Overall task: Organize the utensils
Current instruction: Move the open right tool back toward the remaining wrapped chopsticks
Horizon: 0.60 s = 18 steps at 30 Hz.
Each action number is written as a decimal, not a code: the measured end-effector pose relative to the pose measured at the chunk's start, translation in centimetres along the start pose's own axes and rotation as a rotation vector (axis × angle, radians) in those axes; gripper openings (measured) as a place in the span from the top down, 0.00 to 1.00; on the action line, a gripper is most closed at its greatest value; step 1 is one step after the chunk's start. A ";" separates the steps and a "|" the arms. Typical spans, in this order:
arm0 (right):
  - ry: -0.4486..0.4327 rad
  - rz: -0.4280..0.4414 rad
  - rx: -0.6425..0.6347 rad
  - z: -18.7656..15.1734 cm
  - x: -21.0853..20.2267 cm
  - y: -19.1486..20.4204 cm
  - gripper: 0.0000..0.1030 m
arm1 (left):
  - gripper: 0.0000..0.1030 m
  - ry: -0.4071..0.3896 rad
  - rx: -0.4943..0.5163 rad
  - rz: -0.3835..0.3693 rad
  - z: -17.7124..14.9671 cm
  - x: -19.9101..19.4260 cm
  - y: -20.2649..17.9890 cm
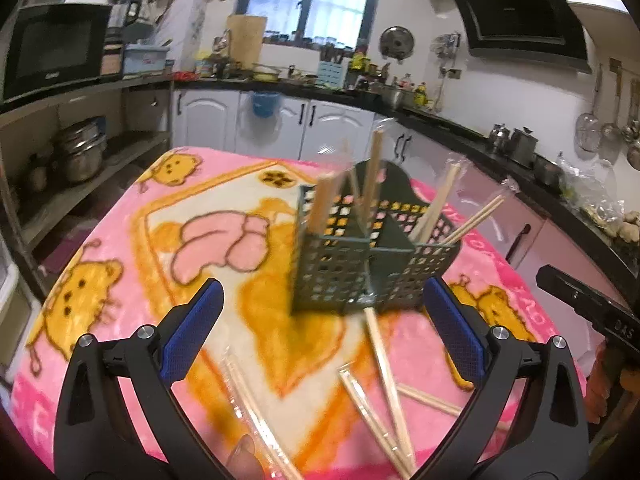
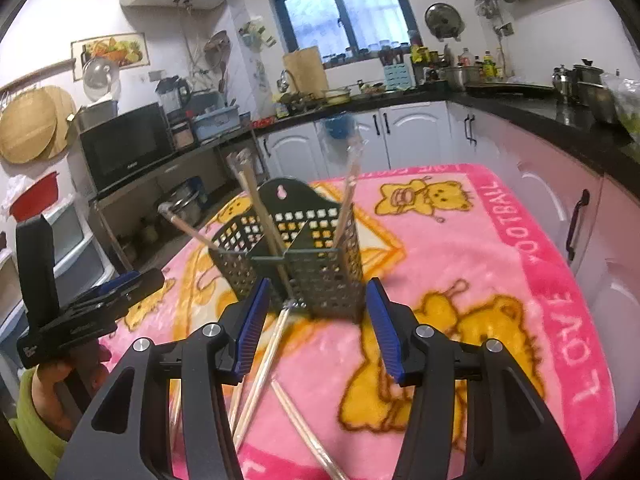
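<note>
Right wrist view, blanket (image 2: 500,240) reads "LOVE FOOTBALL", both grippers spread wide, empty, near utensil basket (image 2: 320,280).

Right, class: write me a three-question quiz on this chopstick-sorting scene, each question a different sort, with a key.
1. True or false: the left gripper is shut on a chopstick.
2. Multiple choice: the green perforated utensil holder stands on A) a pink cartoon blanket B) bare wood C) the counter.
3. Fill in: wrapped chopsticks not yet sorted lie ____ the holder, on its gripper side.

Key: 1 false; both it and the right gripper are open. 2 A. 3 outside.
</note>
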State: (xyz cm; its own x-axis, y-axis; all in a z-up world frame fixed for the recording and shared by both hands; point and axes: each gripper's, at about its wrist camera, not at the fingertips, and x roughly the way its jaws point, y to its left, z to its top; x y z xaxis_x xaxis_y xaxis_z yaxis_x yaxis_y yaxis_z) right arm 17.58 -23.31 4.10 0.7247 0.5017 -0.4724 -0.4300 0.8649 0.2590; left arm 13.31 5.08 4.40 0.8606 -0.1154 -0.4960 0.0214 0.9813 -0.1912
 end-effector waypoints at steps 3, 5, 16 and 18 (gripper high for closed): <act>0.022 0.011 -0.003 -0.4 0.8 0.6 0.53 | 0.11 0.020 -0.008 0.020 -0.6 0.2 0.8; 0.042 0.023 -0.006 -0.8 1.5 1.1 0.53 | 0.11 0.030 -0.014 0.029 -1.0 0.2 1.3; 0.127 0.058 -0.043 -2.2 4.3 3.3 0.53 | 0.11 0.097 -0.074 0.041 -2.8 1.2 3.8; 0.137 0.061 -0.050 -2.5 4.6 3.6 0.53 | 0.11 0.109 -0.079 0.043 -3.1 1.4 4.2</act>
State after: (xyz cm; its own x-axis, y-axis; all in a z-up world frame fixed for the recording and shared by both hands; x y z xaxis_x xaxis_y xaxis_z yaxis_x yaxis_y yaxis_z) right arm 18.05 -17.91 0.78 0.6175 0.5436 -0.5685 -0.4995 0.8293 0.2505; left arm 13.02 8.55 0.33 0.7995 -0.0935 -0.5933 -0.0583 0.9711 -0.2315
